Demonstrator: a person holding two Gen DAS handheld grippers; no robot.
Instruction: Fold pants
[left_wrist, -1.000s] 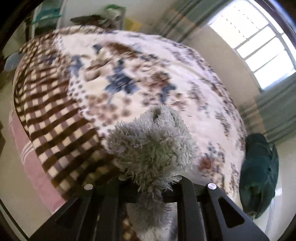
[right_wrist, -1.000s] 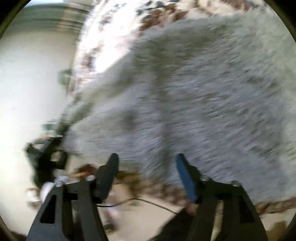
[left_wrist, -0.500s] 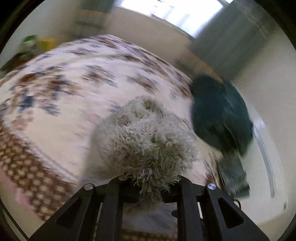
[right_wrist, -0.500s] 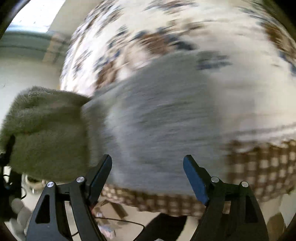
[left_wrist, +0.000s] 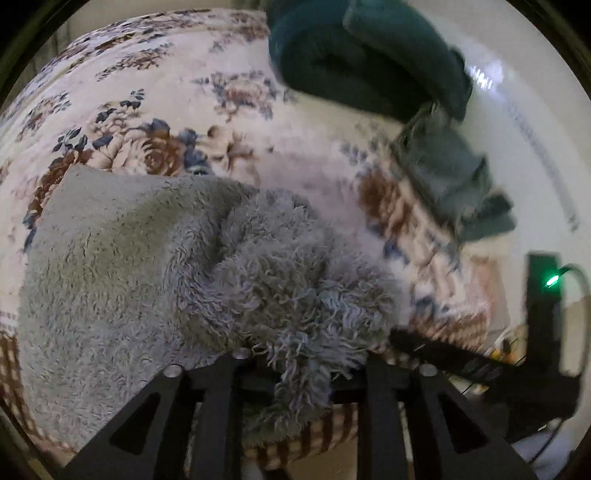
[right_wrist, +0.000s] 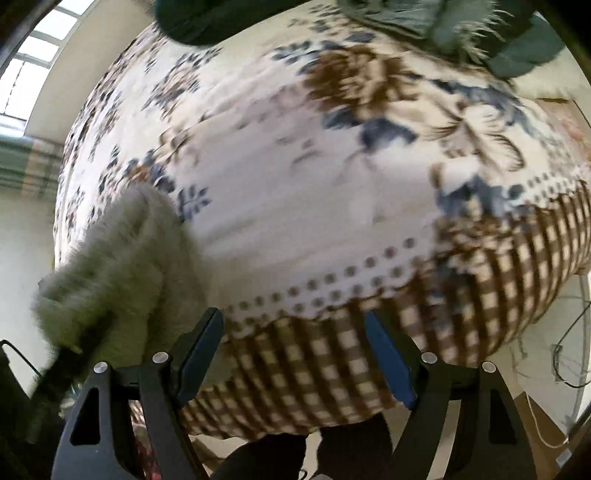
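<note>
- My left gripper points steeply down over the bed, a bunched fold of the fluffy grey pants pinched between its black fingers; its jaws have just been opening, with the pile still caught between them.
- The rest of the pants spreads flat to the left of that bunch, lying on the floral blanket, near the blanket's brown checked border.
- My right gripper hangs over the bed's edge with its jaws wide and nothing between the blue pads; the jaws have just been opening a little further.
- In the right wrist view the pants show as a pale fuzzy mass at lower left, just beside the left finger but not between the two, with a dark blurred bar crossing in front of them.
- Beneath the right gripper runs the blanket's dotted band and checked hem, draped over the side of the bed.
- At the far side of the blanket lies a pile of dark teal clothing, well apart from the pants.
- A black device with a green light stands at the right edge of the left wrist view.
</note>
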